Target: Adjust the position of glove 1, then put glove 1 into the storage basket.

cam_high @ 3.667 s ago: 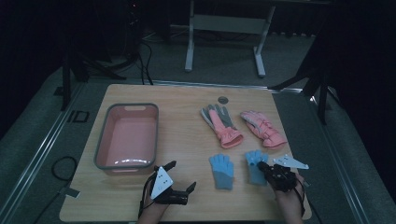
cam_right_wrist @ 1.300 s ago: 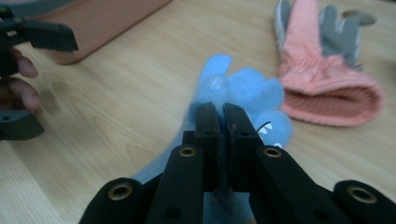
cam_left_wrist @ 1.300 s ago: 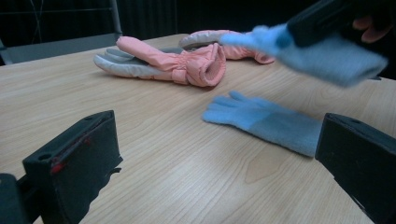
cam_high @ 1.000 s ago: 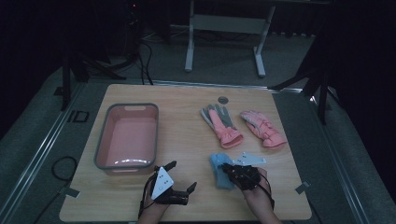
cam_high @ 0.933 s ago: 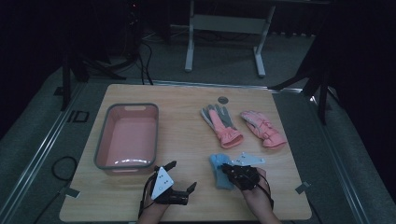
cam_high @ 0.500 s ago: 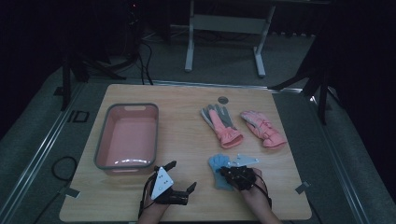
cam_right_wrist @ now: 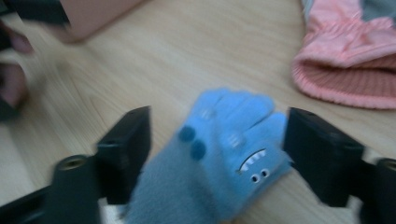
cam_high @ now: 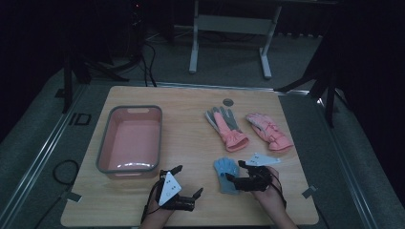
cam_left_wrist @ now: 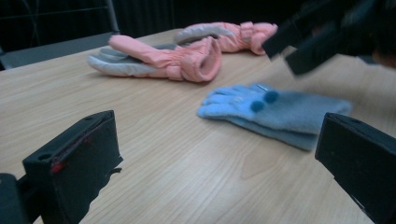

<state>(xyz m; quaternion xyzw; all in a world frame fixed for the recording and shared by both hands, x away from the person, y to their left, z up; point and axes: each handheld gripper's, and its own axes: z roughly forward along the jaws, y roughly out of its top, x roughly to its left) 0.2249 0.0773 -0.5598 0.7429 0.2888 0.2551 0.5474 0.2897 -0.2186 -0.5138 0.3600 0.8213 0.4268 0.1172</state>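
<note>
Two blue knitted gloves (cam_high: 224,168) lie stacked near the table's front edge; the top one (cam_right_wrist: 224,140) shows a small monster face. My right gripper (cam_high: 234,172) hovers over the stack. Its jaws have just been opening and stand on either side of the gloves without pressing them, so my right gripper (cam_right_wrist: 217,154) is open. To the left my left gripper (cam_high: 188,180) rests open on the wood and points toward the blue gloves (cam_left_wrist: 275,109); between its jaws (cam_left_wrist: 215,154) is bare table. The right gripper's jaws (cam_left_wrist: 317,37) hang above the gloves there.
A pink and grey ski glove (cam_high: 228,129) and a second pink one (cam_high: 268,131) lie behind the blue gloves. A pink basin (cam_high: 105,143) with a grey rim stands at the left. Metal stands and cables lie on the dark floor beyond the table.
The right gripper carried the right-hand blue glove leftwards onto the other blue glove, then opened its jaws and let go. The left gripper stayed put.
</note>
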